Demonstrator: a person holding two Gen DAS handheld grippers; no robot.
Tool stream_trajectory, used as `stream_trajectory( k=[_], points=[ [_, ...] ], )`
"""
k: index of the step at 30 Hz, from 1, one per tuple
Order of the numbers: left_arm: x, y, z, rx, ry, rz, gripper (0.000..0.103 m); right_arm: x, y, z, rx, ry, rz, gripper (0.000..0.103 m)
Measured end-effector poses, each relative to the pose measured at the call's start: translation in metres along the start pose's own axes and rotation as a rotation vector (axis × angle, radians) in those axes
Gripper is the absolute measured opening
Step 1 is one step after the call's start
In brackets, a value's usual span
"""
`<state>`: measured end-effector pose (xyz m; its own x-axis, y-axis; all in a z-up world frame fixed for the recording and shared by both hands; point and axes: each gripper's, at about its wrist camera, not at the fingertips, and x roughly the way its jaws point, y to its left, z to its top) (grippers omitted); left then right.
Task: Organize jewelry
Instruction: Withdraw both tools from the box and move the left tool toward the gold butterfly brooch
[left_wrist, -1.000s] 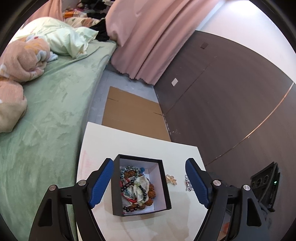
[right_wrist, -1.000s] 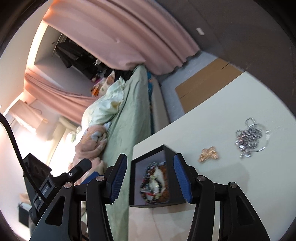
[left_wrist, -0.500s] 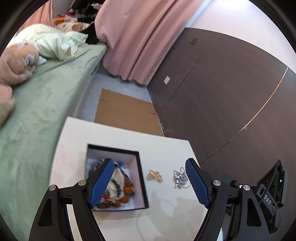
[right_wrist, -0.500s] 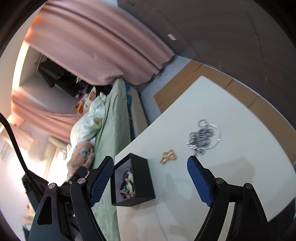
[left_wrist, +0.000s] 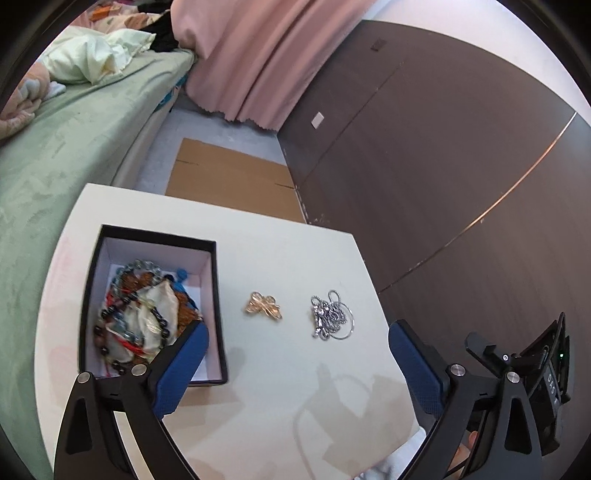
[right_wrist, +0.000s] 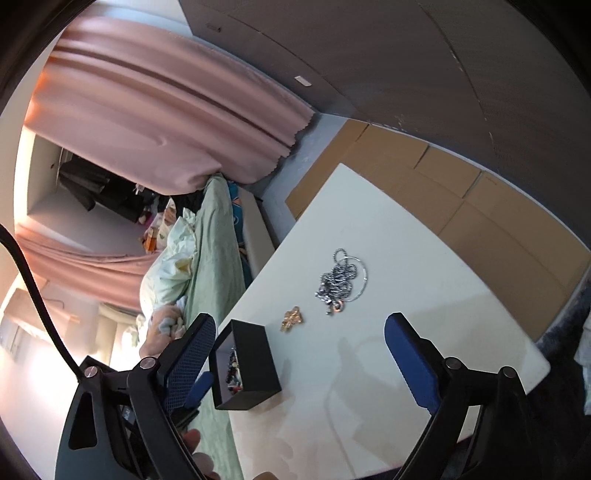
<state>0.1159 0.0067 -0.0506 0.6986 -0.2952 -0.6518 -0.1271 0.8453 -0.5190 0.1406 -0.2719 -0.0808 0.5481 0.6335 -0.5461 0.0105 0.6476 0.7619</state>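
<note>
**Both grippers back off the box**

A second ago each gripper framed the black jewelry box (left_wrist: 147, 302); now the left gripper (left_wrist: 295, 365) and right gripper (right_wrist: 299, 354) hang released and empty, facing the gold brooch (left_wrist: 263, 306) and silver chain tangle (left_wrist: 330, 317), which lie loose at the box's three o'clock and are probably next. The white bench (left_wrist: 288, 387) stands beside a green bed (left_wrist: 66, 147), with pink curtains (left_wrist: 258, 55) at twelve o'clock.

Bare counter (left_wrist: 280, 413) lies open in front of the gold brooch (left_wrist: 263, 306) and the silver chain tangle (left_wrist: 330, 317), which sit apart with a clear gap between them. The open black box (left_wrist: 218, 295), heaped with beads, blocks the left side. A bed (left_wrist: 55, 155) flanks the counter's left edge.
</note>
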Motion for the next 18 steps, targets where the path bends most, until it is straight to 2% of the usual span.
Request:
stream_trajectory(
  k=[5,11,15,16,18],
  points=[
    [0.006,-0.01,-0.004,0.02,0.003,0.018,0.098,-0.002,-0.021,0.002,0.071,0.029,-0.017,0.094],
    [0.02,-0.019,-0.004,0.046,0.042,0.052,0.098,-0.011,-0.037,0.007,0.095,0.008,-0.12,0.094],
    [0.032,-0.022,-0.002,0.056,0.063,0.067,0.098,-0.006,-0.05,0.009,0.147,0.041,-0.163,0.094],
    [0.034,-0.021,-0.001,0.057,0.067,0.071,0.096,-0.003,-0.054,0.009,0.166,0.057,-0.168,0.094],
    [0.038,-0.022,0.001,0.062,0.074,0.078,0.081,0.0,-0.059,0.009,0.193,0.073,-0.157,0.094]
  ],
)
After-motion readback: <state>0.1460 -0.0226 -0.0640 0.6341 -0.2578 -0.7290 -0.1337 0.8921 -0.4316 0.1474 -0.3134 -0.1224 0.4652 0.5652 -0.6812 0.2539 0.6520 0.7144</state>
